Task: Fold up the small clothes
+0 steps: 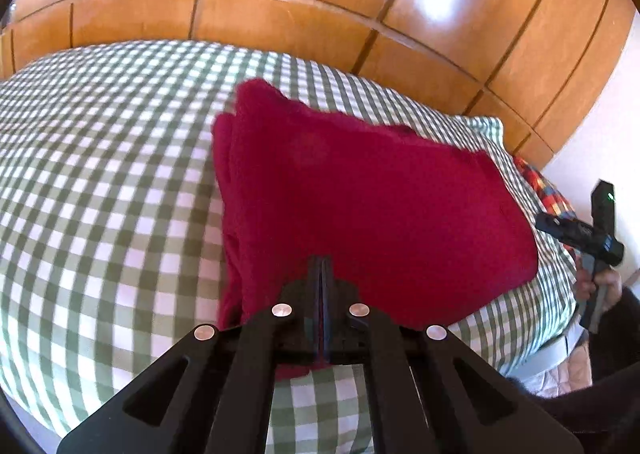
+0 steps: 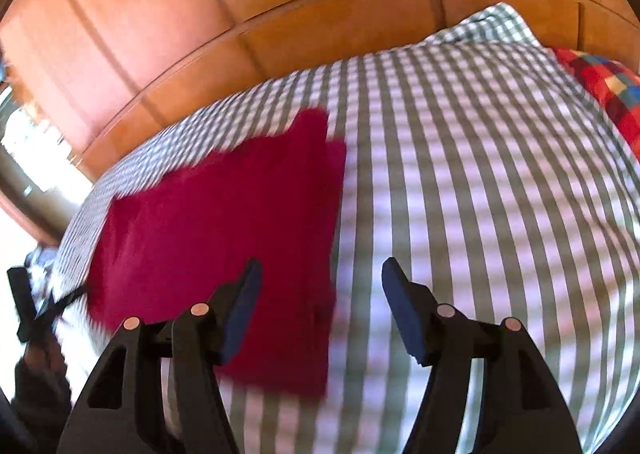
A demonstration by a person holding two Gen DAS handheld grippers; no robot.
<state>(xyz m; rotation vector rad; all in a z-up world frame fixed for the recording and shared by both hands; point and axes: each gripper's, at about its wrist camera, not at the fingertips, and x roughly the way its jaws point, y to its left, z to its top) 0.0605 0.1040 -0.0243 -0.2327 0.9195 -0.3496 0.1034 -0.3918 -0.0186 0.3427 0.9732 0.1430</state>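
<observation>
The left gripper (image 1: 322, 270) is sitting with its fingers pressed fully together over the near edge of the red cloth (image 1: 360, 206), and whether a fold of it is pinched between them is not showing clearly, while the right gripper (image 2: 320, 294) is standing with its fingers spread apart and nothing between them, above the cloth's right edge. Beyond both sets of fingers the cloth is lying folded in layers on the checked bedcover (image 1: 104, 182). It is looking soft, light and limp, so taking it by a corner or a folded edge seems best.
</observation>
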